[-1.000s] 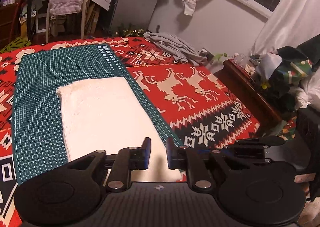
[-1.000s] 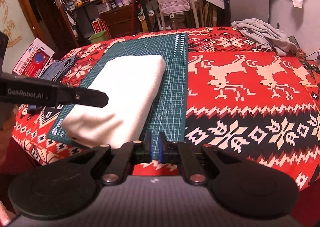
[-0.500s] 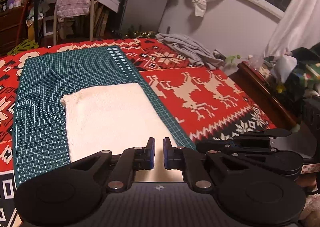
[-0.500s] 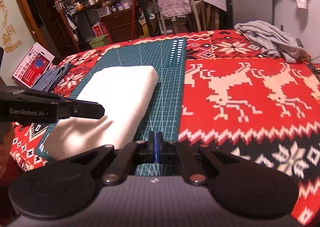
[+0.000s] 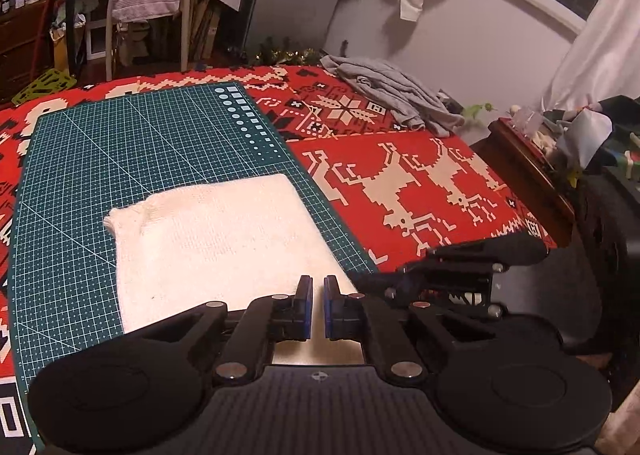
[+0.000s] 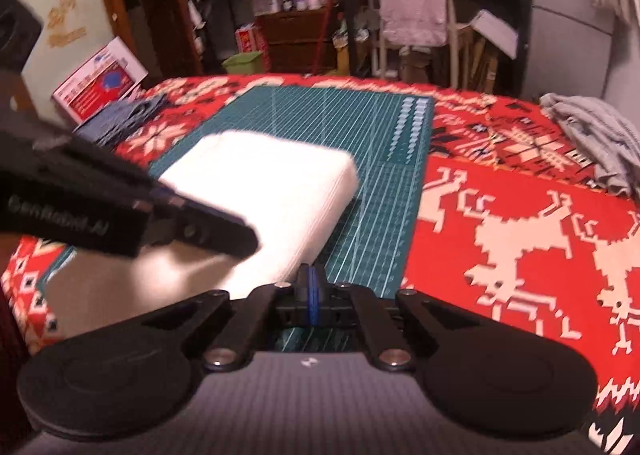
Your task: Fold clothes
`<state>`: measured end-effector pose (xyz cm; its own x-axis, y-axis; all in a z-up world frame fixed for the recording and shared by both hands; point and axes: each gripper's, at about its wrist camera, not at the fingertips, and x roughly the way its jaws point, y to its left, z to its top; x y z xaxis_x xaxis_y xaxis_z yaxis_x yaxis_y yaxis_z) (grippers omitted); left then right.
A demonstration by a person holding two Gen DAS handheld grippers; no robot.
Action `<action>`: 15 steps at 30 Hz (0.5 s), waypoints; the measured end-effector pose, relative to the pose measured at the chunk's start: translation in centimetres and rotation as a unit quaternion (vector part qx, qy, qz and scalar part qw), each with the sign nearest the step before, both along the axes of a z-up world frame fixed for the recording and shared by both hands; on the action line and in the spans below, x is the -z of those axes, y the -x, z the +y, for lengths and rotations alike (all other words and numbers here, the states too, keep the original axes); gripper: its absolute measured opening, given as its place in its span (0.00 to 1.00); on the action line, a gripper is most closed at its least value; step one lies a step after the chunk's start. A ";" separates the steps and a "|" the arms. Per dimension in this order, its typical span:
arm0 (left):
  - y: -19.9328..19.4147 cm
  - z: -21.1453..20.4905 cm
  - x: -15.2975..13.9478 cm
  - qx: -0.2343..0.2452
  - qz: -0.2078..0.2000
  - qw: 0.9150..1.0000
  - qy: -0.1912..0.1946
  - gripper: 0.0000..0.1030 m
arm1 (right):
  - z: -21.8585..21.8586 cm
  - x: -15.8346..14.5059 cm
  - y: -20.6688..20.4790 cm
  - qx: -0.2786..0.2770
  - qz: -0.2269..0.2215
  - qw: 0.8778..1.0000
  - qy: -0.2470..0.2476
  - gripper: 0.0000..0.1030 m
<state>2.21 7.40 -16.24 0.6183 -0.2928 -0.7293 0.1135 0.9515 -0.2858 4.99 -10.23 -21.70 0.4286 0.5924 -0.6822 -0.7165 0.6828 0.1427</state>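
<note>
At the far left of the right wrist view, a stack of blue-grey fabric (image 6: 124, 117) beside a red-and-white box (image 6: 100, 85) is blurred and partly hidden behind the left gripper (image 6: 240, 235), so what garment it is cannot be made out. The whole view is smeared by motion. The left gripper crosses in front of the folded white garment (image 5: 216, 251), covering its near left part; in its own view the near edge of the garment is cut off behind the gripper body. The left gripper (image 5: 317, 307) has its blue-padded fingers a narrow gap apart, empty, poised over the garment's near right edge; whether they touch the cloth cannot be told. The garment lies flat on the green cutting mat (image 5: 132, 143), toward the mat's near right side, over a red patterned blanket (image 5: 400, 175). The right gripper (image 6: 313, 297) is clenched, pads pressed together with nothing between them, just beside the garment's near right corner, above the mat. Far right, a crumpled grey garment (image 6: 596, 135) lies on the blanket, cut off by the frame edge.
</note>
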 end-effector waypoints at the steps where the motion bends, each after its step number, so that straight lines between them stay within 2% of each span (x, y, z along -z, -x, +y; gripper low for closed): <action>1: -0.1 0.0 0.0 0.001 0.001 1.000 0.001 0.05 | -0.2 0.0 0.1 -0.003 0.001 1.000 -0.001 0.00; 9: -1.0 0.2 0.1 0.000 0.008 1.000 0.006 0.05 | 0.1 0.2 -1.6 0.036 -0.016 0.999 -0.020 0.01; 15: -1.1 -0.1 0.0 0.002 0.009 1.000 0.002 0.05 | -0.2 0.1 -0.7 0.009 -0.017 1.000 -0.016 0.01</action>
